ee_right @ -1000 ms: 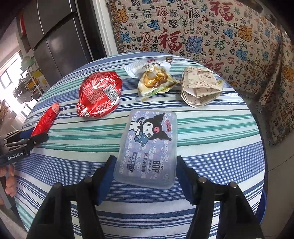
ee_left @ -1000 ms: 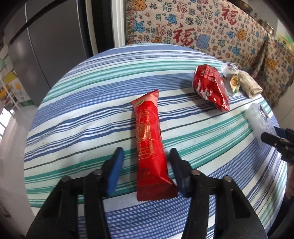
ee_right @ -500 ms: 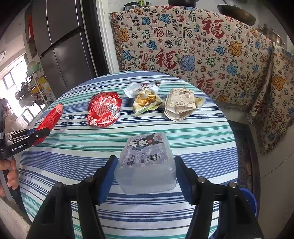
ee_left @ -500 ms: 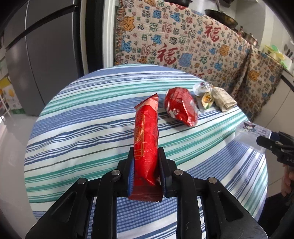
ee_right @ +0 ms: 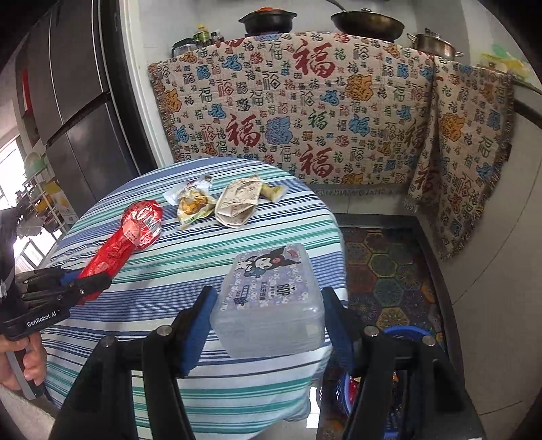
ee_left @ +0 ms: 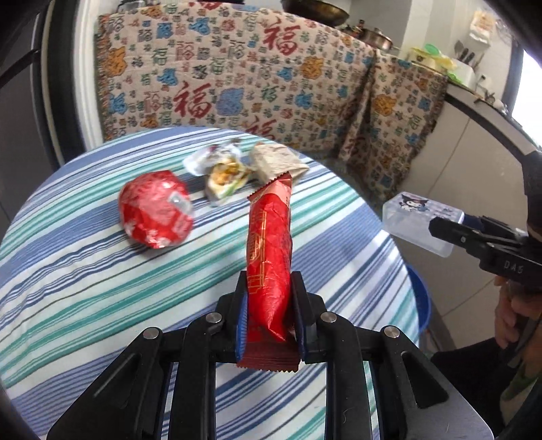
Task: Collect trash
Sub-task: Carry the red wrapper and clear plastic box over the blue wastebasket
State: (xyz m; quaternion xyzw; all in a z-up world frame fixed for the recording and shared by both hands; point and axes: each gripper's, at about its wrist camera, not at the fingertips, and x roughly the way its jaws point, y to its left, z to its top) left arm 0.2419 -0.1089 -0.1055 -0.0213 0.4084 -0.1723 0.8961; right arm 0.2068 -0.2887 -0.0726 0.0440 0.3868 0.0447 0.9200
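Note:
My left gripper [ee_left: 269, 314] is shut on a long red snack wrapper [ee_left: 269, 243] and holds it above the striped round table [ee_left: 84, 287]. My right gripper [ee_right: 267, 314] is shut on a clear plastic box [ee_right: 271, 298] with a cartoon label, lifted past the table's right edge; the box also shows in the left wrist view [ee_left: 420, 220]. On the table lie a crumpled red bag [ee_left: 155, 210], a clear bread wrapper [ee_left: 223, 172] and a beige paper bag [ee_left: 277, 162]. A blue bin [ee_right: 389, 372] stands on the floor below my right gripper.
A patterned cloth [ee_right: 305, 108] hangs over the counter behind the table. A dark fridge [ee_right: 74, 94] stands at the back left. A patterned floor mat [ee_right: 389, 270] lies to the right of the table. Pots [ee_right: 366, 20] sit on the counter.
Both grippers have lifted their loads higher. The left one has swung right with the red wrapper; the right one has carried the box off the table edge, above the blue bin.

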